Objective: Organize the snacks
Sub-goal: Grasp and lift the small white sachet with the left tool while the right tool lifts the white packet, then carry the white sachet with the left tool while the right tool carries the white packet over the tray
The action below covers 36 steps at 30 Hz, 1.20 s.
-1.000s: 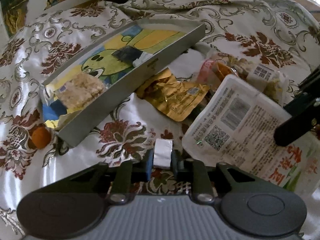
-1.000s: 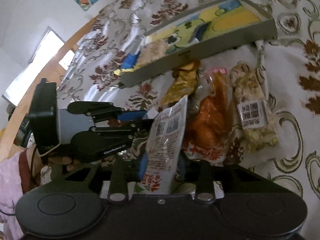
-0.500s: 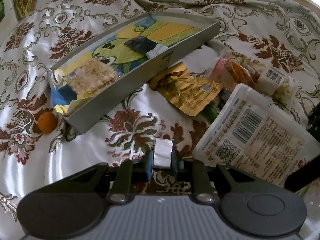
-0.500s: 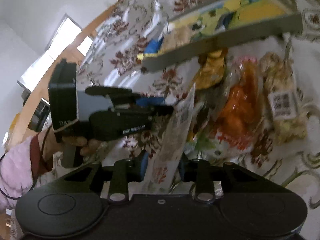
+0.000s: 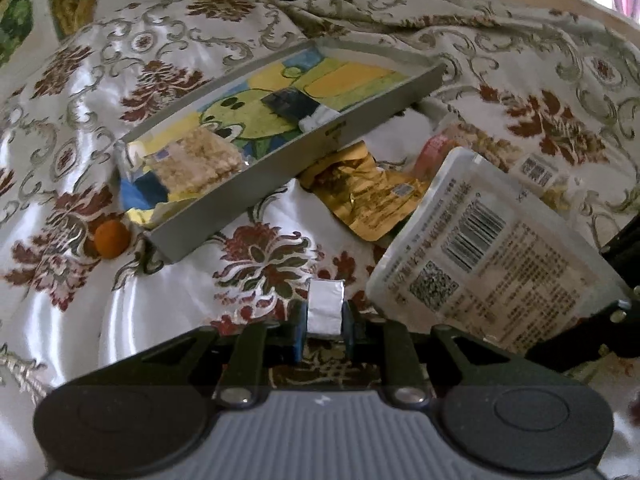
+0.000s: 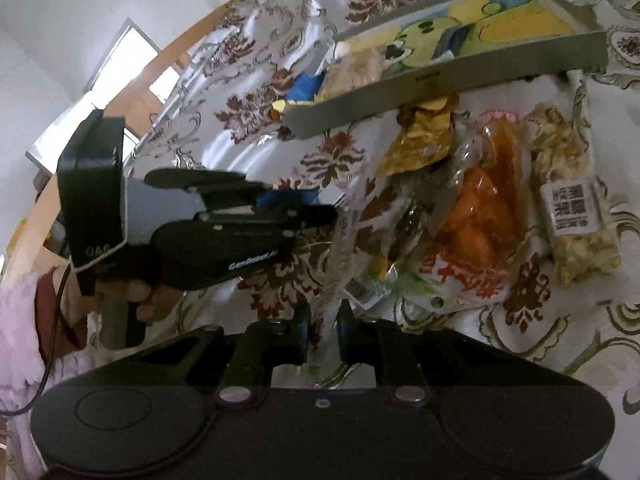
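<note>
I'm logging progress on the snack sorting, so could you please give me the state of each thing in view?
Left gripper: shut on small silver packet.
Right gripper: shut on white printed pouch, lifted off the cloth.
Grey tray: open, holding a rice cracker pack.
Gold wrapper: crumpled, outside the tray.
Orange snack bag: lying flat on the cloth.

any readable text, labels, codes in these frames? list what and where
"GenRobot.AI": white lettering, partly blurred, on the side of the left gripper body, right wrist view.
"DAS": faint, uncertain, on the black block at its rear.
White snack packet, held in the right gripper: barcode, QR code, printed lines, too small to read.
Popcorn bag: white label with blocky characters, unreadable.
Gold wrapper: small sticker, unreadable.
Grey tray: dark front mark, blurred.
</note>
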Each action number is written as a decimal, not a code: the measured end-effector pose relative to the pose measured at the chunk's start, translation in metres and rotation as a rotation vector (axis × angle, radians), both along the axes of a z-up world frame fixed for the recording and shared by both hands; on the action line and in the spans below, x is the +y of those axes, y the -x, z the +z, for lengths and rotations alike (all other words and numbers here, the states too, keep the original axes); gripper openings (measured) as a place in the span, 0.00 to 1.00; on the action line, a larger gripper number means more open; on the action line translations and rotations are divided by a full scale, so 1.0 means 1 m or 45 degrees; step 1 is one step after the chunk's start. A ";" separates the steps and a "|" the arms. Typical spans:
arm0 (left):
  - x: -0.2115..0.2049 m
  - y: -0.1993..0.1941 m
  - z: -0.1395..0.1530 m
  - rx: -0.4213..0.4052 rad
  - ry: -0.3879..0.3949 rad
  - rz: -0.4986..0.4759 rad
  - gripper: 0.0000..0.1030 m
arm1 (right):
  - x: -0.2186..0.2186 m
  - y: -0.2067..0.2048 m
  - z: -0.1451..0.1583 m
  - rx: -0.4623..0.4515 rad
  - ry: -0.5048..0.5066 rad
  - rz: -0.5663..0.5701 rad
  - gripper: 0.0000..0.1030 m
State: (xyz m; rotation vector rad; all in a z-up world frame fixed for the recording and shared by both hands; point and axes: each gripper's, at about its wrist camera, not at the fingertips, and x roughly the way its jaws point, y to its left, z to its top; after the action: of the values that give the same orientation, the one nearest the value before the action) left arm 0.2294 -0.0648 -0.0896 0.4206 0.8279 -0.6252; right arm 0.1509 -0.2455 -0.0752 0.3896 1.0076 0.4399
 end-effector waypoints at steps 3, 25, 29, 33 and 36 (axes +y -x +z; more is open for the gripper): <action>0.007 0.001 0.008 0.002 0.045 0.051 0.21 | -0.004 0.003 0.004 -0.025 -0.002 -0.015 0.10; 0.016 -0.041 0.065 -0.171 0.332 0.274 0.21 | -0.044 -0.028 0.049 -0.194 -0.160 -0.247 0.09; 0.013 -0.072 0.071 -0.212 0.373 0.325 0.21 | -0.060 -0.068 0.058 -0.270 -0.191 -0.327 0.09; 0.010 -0.109 0.065 -0.202 0.424 0.378 0.21 | -0.072 -0.117 0.055 -0.309 -0.212 -0.419 0.09; 0.008 -0.131 0.055 -0.199 0.451 0.406 0.21 | -0.073 -0.156 0.046 -0.324 -0.208 -0.455 0.09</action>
State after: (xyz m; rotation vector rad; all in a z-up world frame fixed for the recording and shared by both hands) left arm 0.3605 -0.0566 -0.0345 0.0114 0.6022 -0.4235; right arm 0.3067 -0.3188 -0.0289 0.6313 0.6395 0.2405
